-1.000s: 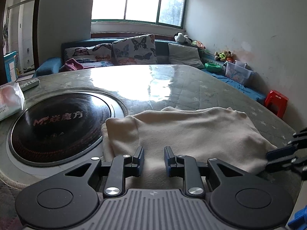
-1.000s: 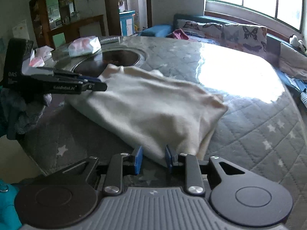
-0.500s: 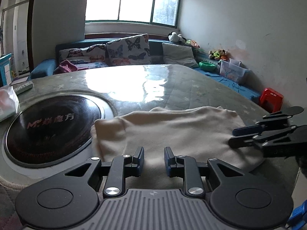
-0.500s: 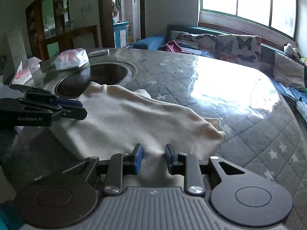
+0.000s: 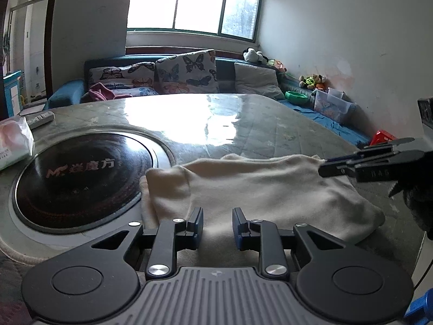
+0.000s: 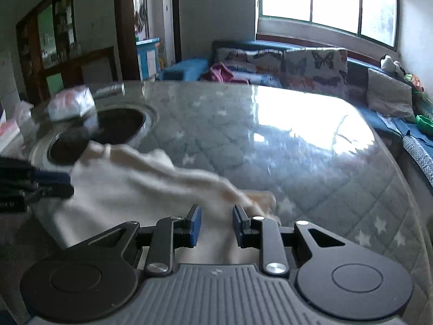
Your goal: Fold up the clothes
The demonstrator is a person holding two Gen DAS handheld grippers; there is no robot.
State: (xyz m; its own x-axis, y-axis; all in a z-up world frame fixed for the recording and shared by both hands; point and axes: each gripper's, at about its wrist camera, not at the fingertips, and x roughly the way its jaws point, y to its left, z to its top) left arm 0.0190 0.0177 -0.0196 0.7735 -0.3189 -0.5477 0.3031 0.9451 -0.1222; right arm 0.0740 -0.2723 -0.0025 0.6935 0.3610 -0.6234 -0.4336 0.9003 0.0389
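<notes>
Cloth half folded, both tools over it

The right tool has swept in over the cream cloth's right end; the left tool hovers at its near edge. Both stand slightly parted, gripping nothing, angled down over the surface, likely lining up another fold.

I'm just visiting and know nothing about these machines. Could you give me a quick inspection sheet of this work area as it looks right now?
Surface: round table under a glossy quilted cover, dark round hotplate set in.
Job's things: cream garment, lying partly folded.
Clutter: tissue pack, remote.
Grippers: left tool and right tool each hold a gap, with cloth between the jaws; grip unclear.
Cables: nothing seen.
Surroundings: sofa with butterfly cushions, window, toys.
</notes>
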